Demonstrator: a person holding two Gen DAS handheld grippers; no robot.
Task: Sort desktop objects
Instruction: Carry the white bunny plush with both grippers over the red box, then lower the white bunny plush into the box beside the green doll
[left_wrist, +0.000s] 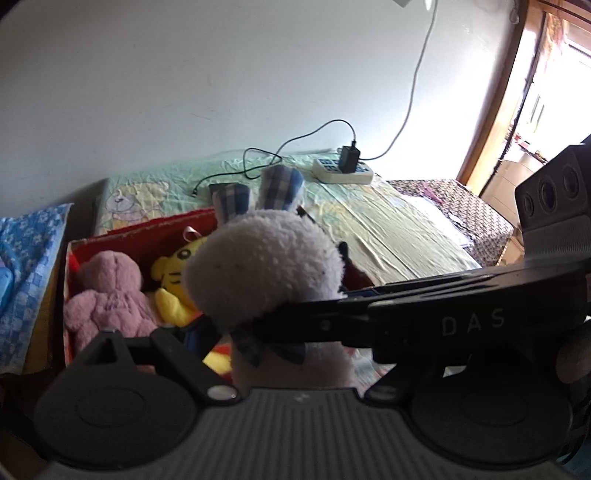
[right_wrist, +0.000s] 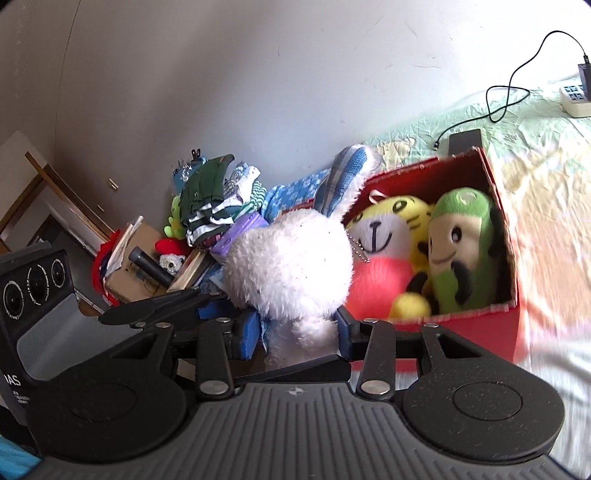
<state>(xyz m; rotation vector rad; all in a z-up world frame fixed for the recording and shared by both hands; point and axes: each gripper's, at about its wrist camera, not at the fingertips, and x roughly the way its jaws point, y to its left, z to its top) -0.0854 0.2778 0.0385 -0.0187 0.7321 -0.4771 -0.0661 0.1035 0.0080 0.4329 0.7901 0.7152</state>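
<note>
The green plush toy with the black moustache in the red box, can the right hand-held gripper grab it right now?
Probably not yet. The right hand-held gripper is already shut on the fluffy white bunny with blue checked ears, so it has no free grip. The green plush toy itself lies uncovered in the open red cardboard box.

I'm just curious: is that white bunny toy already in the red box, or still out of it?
Still out. The white bunny is clamped at the neck by the right gripper, held in front of the red box.

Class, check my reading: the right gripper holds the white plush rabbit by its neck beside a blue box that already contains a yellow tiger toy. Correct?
Not quite: the box is red, as the right wrist view shows. The right gripper does hold the white plush rabbit by its neck, and the yellow tiger toy is inside.
</note>
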